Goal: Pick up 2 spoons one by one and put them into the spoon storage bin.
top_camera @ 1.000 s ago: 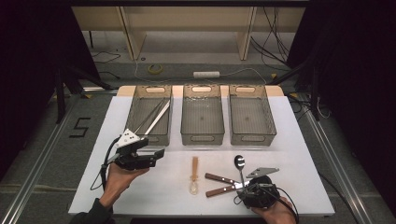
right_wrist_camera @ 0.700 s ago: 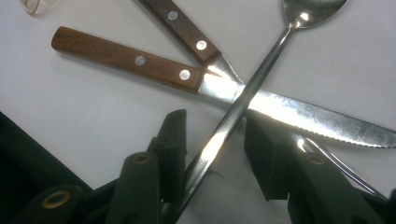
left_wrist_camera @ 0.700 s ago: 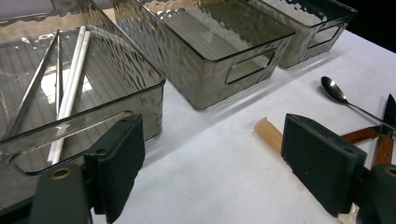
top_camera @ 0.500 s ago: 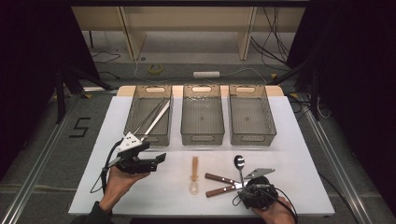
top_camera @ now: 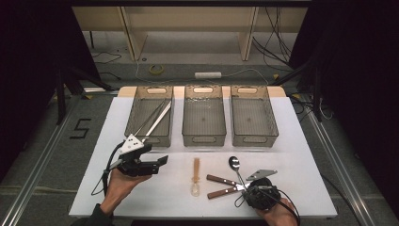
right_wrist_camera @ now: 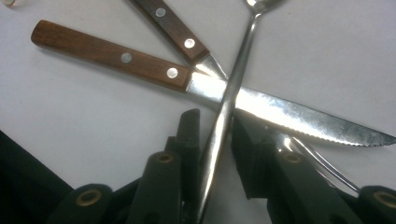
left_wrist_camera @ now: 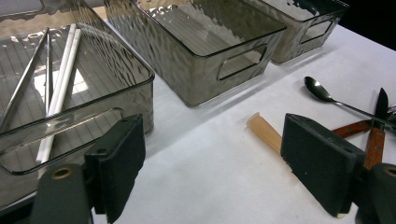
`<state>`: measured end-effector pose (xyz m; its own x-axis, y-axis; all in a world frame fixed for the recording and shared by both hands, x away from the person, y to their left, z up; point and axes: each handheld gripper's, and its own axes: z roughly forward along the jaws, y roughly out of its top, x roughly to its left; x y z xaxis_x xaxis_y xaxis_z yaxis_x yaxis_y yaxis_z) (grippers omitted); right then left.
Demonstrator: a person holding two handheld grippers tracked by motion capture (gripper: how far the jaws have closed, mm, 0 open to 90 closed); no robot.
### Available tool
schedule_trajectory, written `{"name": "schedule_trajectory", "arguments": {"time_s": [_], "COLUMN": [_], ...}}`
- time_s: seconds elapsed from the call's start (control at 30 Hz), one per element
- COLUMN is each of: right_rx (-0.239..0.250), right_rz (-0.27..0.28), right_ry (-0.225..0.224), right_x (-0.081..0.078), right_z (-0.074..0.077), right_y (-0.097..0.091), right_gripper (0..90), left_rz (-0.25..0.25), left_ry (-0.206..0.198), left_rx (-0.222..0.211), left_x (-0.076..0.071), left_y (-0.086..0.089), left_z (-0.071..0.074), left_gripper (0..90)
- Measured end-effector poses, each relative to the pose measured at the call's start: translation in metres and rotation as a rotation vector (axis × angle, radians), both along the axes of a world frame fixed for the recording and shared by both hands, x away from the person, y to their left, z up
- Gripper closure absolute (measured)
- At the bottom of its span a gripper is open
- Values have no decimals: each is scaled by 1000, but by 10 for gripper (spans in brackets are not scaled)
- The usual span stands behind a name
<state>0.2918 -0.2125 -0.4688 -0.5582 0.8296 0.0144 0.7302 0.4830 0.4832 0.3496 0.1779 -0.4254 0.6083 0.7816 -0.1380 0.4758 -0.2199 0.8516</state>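
- High view: my right gripper (top_camera: 248, 189) sits low at lower right of the frame, on the white table (top_camera: 301, 141), its tip at the crossing of a spoon (top_camera: 235, 165) and two knives (top_camera: 225, 186) with wooden handles. My left gripper (top_camera: 157, 162) hangs at lower left, held above the table, jaws apart and grasping nothing. A pale spoon-like piece (top_camera: 195, 175) lies between the two grippers at lower centre. Three grey bins (top_camera: 204, 141) stand in a row across the middle of the frame; the leftmost holds long sticks (top_camera: 153, 118).
- Left gripper view: my two black pads (left_wrist_camera: 122, 163) stand wide at the bottom of the frame, bare table between them. The pale piece's handle (left_wrist_camera: 264, 131) shows just above the right pad. The spoon's bowl (left_wrist_camera: 315, 88) and the knives (left_wrist_camera: 373, 140) lie at the right edge. The sticks (left_wrist_camera: 60, 88) rest in the bin at upper left.
- Right gripper view: my right gripper's jaws have just been closing, and the spoon's stem (right_wrist_camera: 229, 102) runs up between them from the bottom centre. The left pad (right_wrist_camera: 189, 135) is just beside the stem; whether both pads press it yet I cannot tell. The stem crosses over a serrated knife blade (right_wrist_camera: 299, 116), its brown handle (right_wrist_camera: 107, 53) at upper left; a second handle (right_wrist_camera: 173, 28) lies above it.
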Motion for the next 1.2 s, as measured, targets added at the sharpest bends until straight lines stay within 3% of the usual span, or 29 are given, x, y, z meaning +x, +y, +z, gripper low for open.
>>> {"name": "schedule_trajectory", "arguments": {"time_s": [0.27, 0.77, 1.2], "right_rx": [0, 52, 116], "right_rz": [-29, -8, 5], "right_ry": [-2, -10, -81], "right_x": [0, -1, 0], "right_z": [0, 5, 20], "right_y": [0, -3, -10], "right_gripper": [810, 895, 900], "left_rz": [-3, -5, -2], "left_ry": [-1, 8, 15], "left_rx": [-1, -5, -3], "left_x": [-1, 0, -2], "left_y": [0, 0, -2], "left_z": [0, -1, -1], "left_gripper": [217, 218, 219]}}
